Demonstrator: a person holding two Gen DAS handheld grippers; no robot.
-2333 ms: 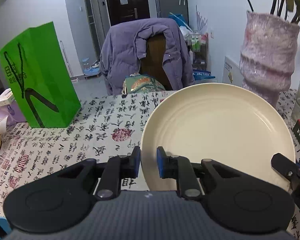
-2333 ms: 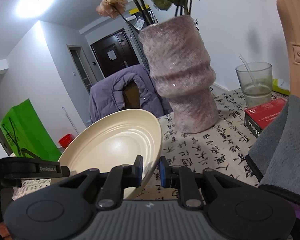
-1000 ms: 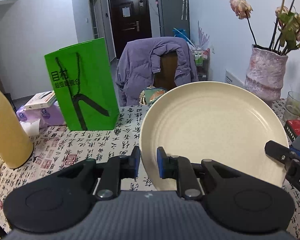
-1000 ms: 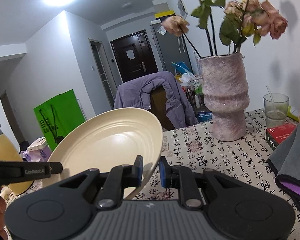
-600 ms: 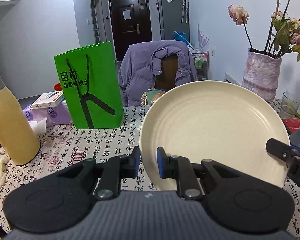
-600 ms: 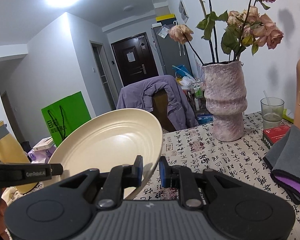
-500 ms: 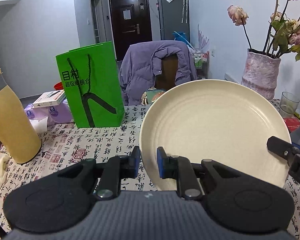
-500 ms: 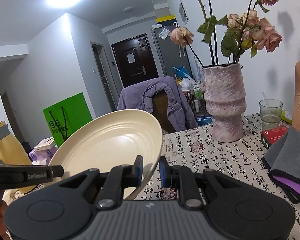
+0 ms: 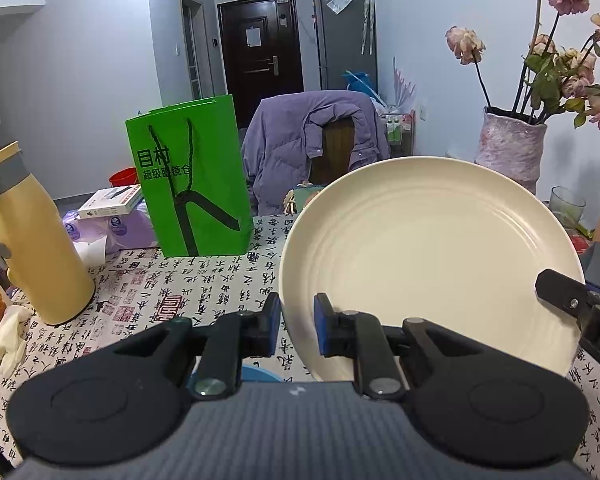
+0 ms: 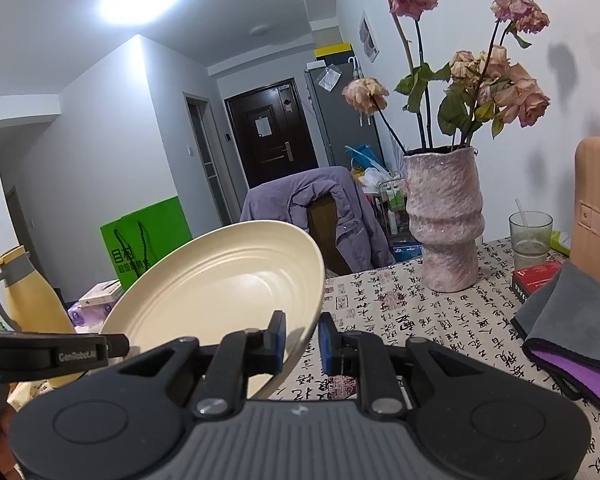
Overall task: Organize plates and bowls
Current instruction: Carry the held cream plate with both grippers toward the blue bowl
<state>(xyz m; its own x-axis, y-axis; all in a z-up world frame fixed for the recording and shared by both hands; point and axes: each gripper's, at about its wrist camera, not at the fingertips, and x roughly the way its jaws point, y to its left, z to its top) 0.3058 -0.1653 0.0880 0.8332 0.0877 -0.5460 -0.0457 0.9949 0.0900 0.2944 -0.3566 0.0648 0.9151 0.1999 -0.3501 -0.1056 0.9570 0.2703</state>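
Note:
A cream plate (image 9: 428, 264) hangs tilted above the calligraphy-print tablecloth (image 9: 204, 288), gripped at two sides of its rim. My left gripper (image 9: 296, 330) is shut on the plate's left rim, which sits between the blue pads. In the right wrist view the same plate (image 10: 220, 296) rises to the left, and my right gripper (image 10: 302, 342) is shut on its near right edge. Each gripper also shows in the other's view: the right gripper (image 9: 572, 304) at the plate's right rim, the left gripper (image 10: 52, 354) at its left.
A green paper bag (image 9: 196, 184) and a yellow thermos (image 9: 36, 248) stand at the left. At the right are a pink vase (image 10: 444, 220) of dried roses, a glass (image 10: 530, 236), a red box (image 10: 534, 276) and a grey-and-purple cloth (image 10: 572, 328). A chair with a purple jacket (image 9: 312, 148) stands behind the table.
Both grippers, with the plate held between them, have pulled back and up from the vase. More of the table's left side, including the thermos, has come into view.

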